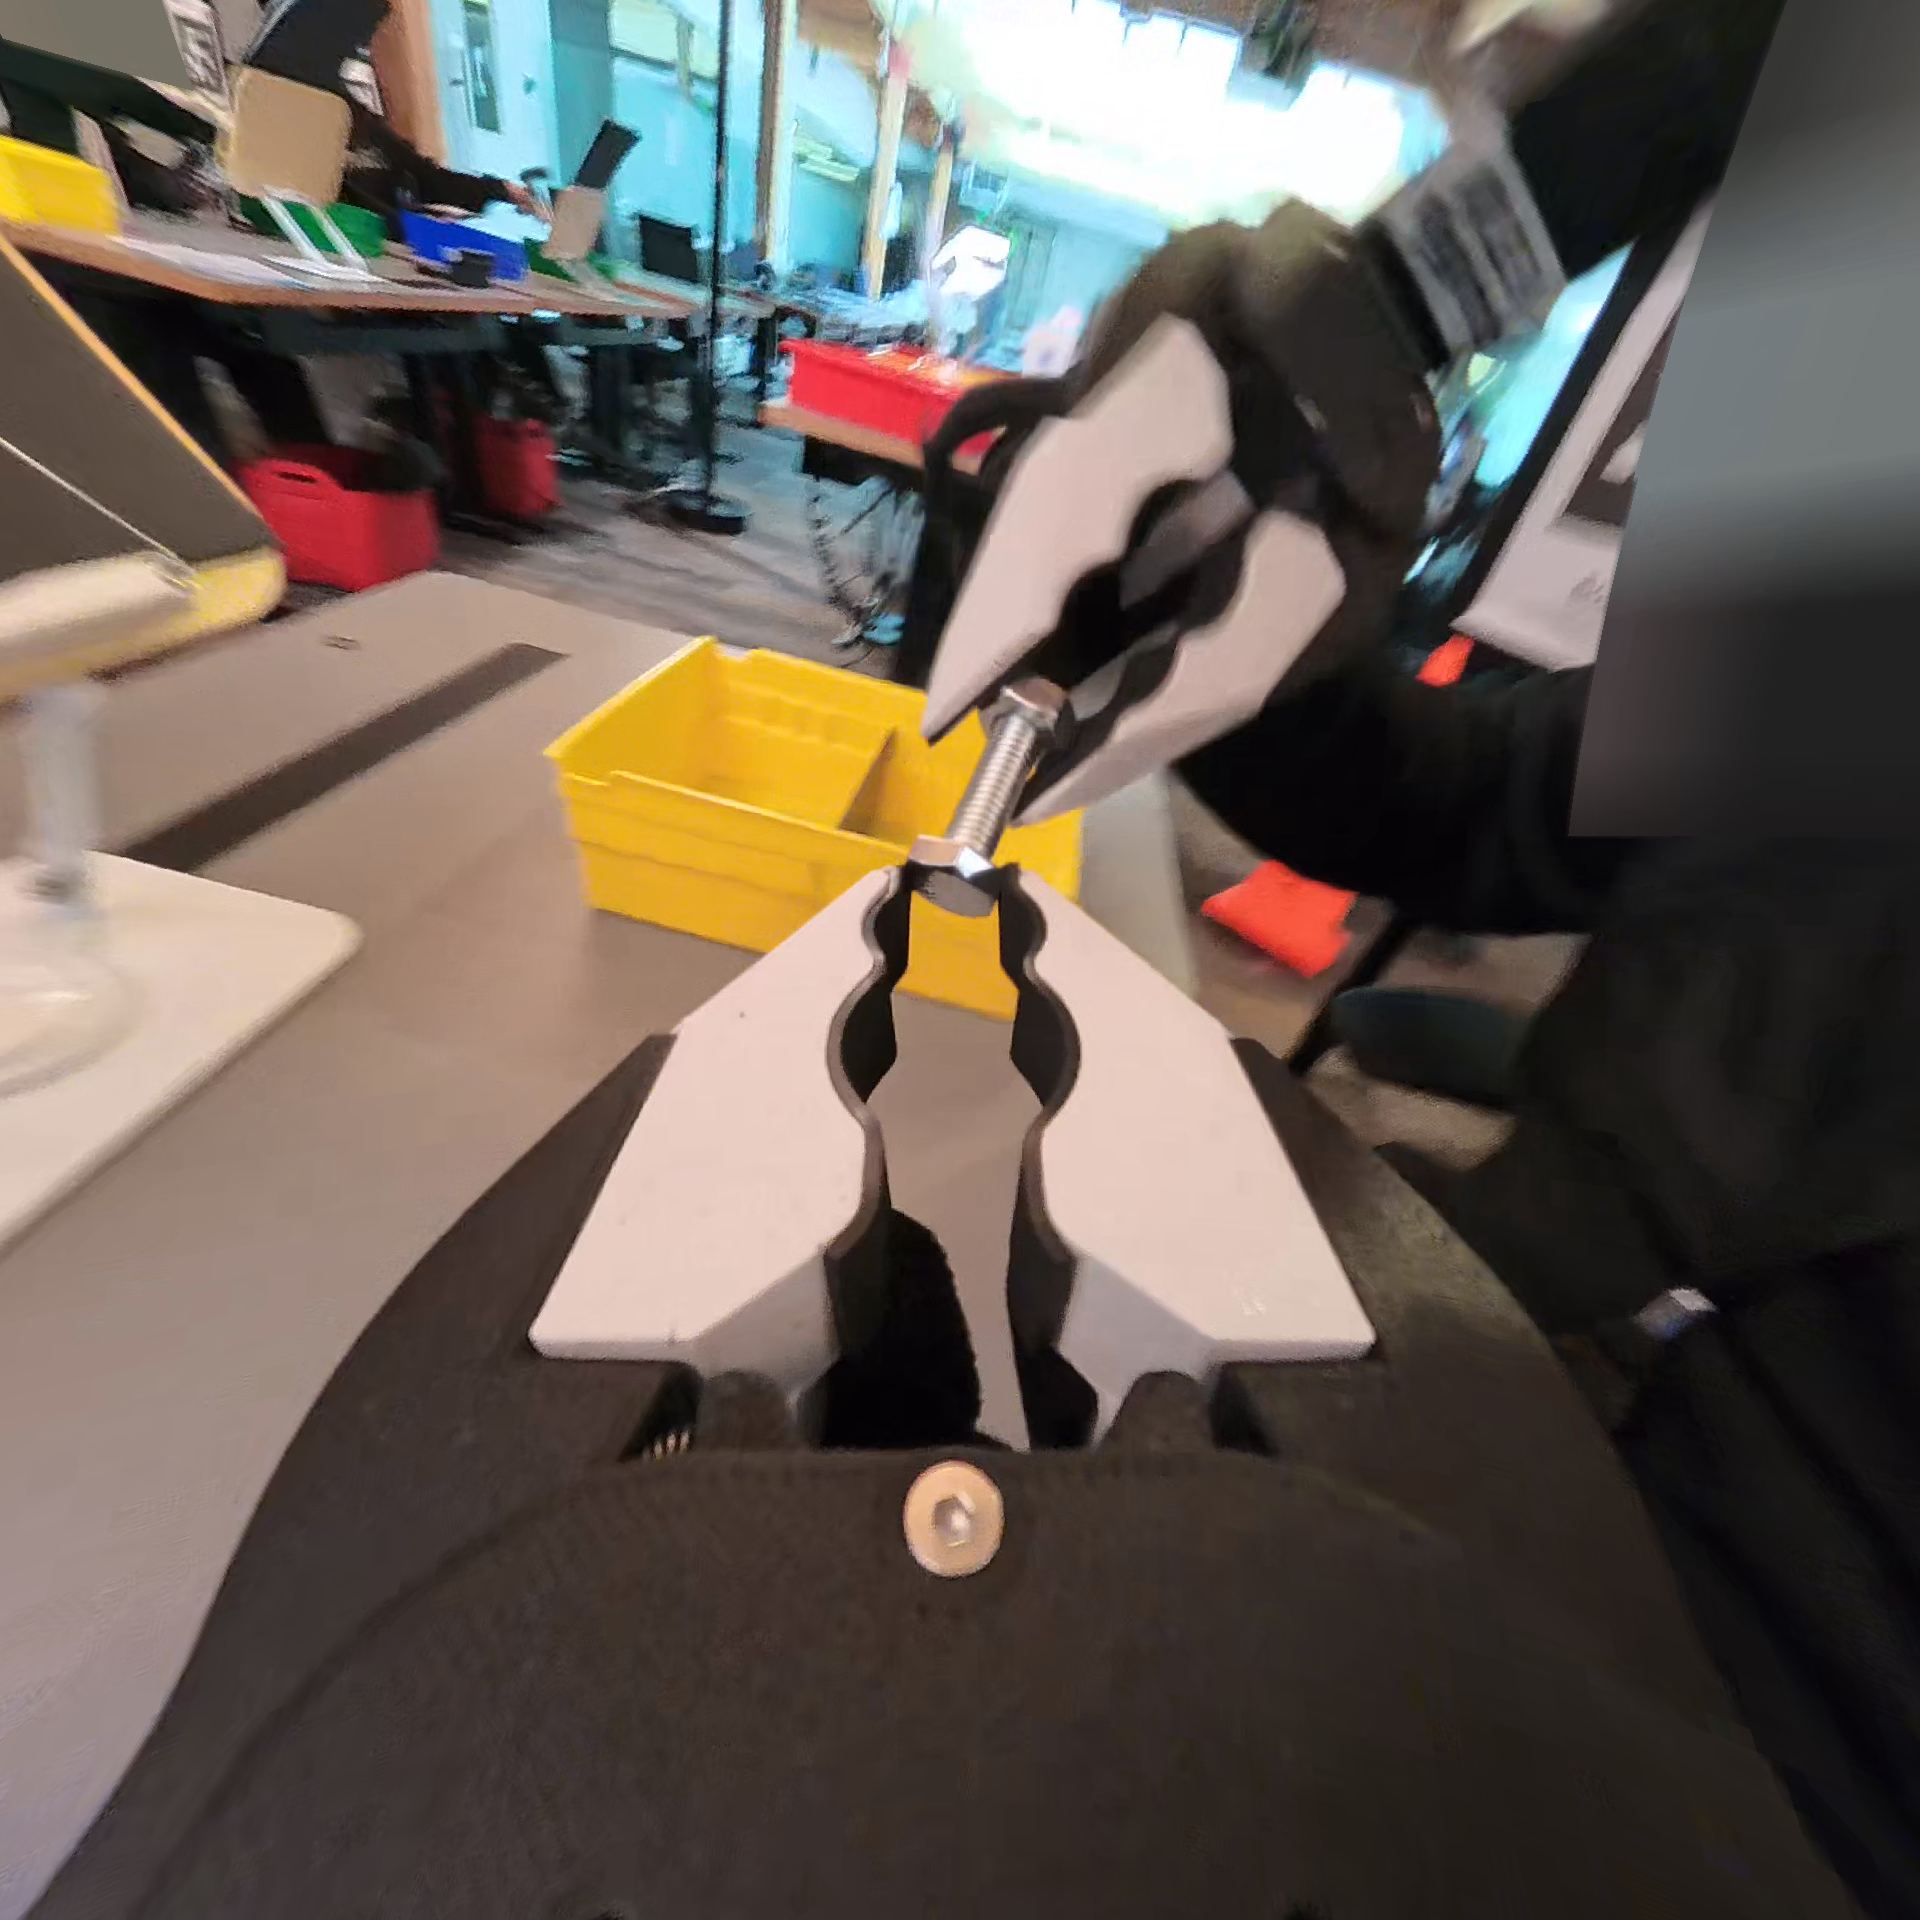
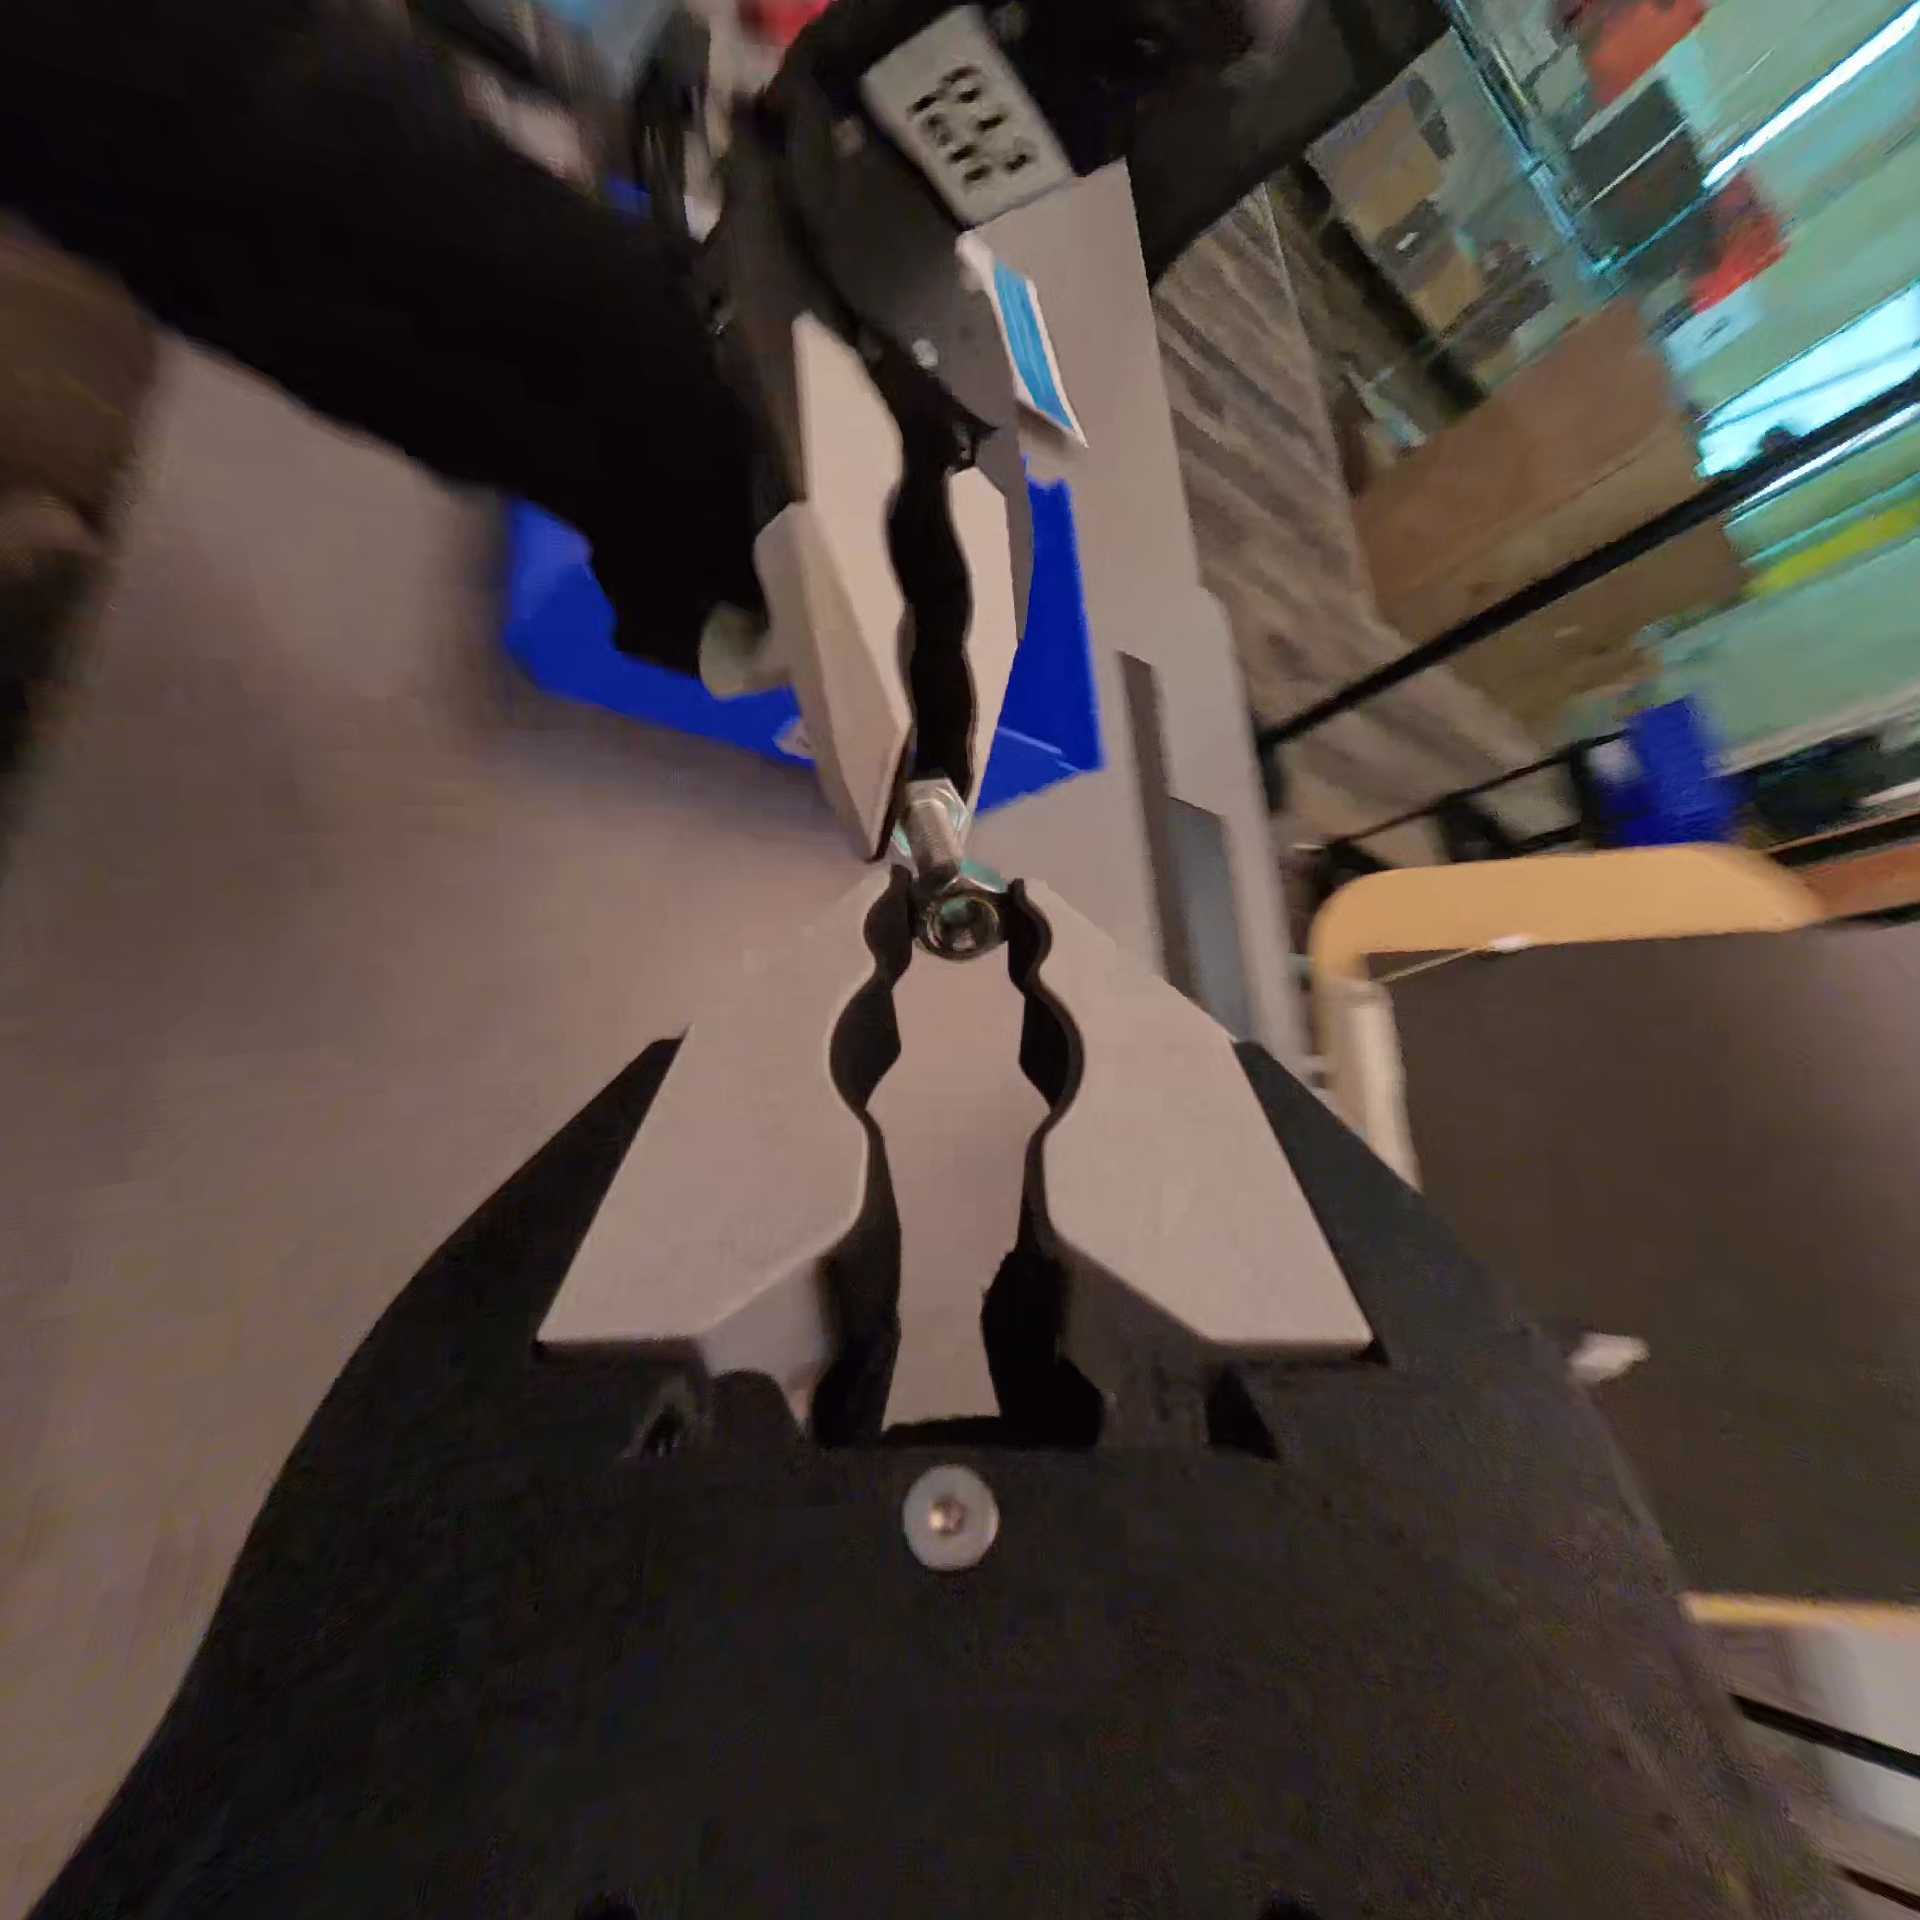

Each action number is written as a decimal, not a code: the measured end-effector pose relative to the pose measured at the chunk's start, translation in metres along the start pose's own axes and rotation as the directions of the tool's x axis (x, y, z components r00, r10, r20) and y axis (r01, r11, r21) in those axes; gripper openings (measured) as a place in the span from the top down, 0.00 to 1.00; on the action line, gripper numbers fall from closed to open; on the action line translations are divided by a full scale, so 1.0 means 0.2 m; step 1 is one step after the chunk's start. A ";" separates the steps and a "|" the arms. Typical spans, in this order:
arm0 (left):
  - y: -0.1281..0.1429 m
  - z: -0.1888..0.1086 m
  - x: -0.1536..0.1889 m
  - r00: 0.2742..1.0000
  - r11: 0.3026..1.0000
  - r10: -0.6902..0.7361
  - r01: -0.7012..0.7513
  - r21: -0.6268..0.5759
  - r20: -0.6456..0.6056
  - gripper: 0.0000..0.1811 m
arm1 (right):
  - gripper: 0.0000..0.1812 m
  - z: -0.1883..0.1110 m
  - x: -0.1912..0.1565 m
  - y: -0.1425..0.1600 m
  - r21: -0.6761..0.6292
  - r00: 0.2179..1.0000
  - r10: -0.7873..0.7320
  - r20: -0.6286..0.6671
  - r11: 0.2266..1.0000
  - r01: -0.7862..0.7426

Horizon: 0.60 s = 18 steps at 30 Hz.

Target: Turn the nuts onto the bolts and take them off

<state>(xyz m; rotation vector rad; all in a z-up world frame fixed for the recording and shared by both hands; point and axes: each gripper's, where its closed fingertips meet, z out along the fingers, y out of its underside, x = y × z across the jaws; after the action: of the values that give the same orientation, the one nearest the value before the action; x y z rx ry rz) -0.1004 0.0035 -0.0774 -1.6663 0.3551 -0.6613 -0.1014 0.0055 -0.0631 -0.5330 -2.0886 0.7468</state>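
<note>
**Two claws gripping one bolt between them**

The left claw (image 1: 956, 883), grey-fingered on a black body, is pinching the hexagonal head of a silver threaded steel bolt (image 1: 995, 774) at its very tips, its jaws drawn narrow around it. The bolt is rising at a tilt from that head, up and to the right, held clear above the surface. At its far end the right claw (image 1: 1023, 748) is closing its own fingertips on a small silver hex nut (image 1: 1034, 707) sitting on the thread. In the right wrist view the nut (image 2: 956, 920) is lying end-on between the right claw's (image 2: 956, 904) tips, its bore facing the camera, while the left claw (image 2: 920, 816) is reaching down from above. Beyond the tips, an open yellow plastic bin (image 1: 727, 821) is standing on the grey surface (image 1: 436, 1039); a blue plastic bin (image 2: 582, 644) is lying farther back. The right wrist view is blurring heavily.
</note>
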 end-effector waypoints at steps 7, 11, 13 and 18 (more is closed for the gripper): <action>0.00 -0.01 -0.01 0.975 0.980 -0.172 0.184 0.076 -0.144 0.92 | 0.91 -0.02 0.06 0.01 -0.233 0.870 -0.468 -0.155 0.873 0.428; -0.01 -0.04 -0.05 0.975 0.976 -0.182 0.195 0.098 -0.124 0.92 | 0.91 -0.08 0.14 0.05 -0.170 0.937 -0.270 -0.220 0.957 0.236; -0.03 -0.05 -0.06 0.976 0.975 -0.181 0.195 0.112 -0.120 0.91 | 0.91 -0.14 0.18 0.09 -0.115 0.967 -0.116 -0.226 0.989 0.092; -0.02 -0.07 -0.08 0.986 0.983 -0.154 0.160 0.089 -0.069 0.92 | 0.91 -0.38 0.21 0.48 -0.217 0.950 0.251 -0.186 0.933 -0.289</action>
<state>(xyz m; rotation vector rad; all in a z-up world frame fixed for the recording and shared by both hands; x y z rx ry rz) -0.1217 0.0017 -0.0752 -1.5969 0.2340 -0.8363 -0.0532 0.1254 -0.0686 -0.9999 -1.9921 0.5828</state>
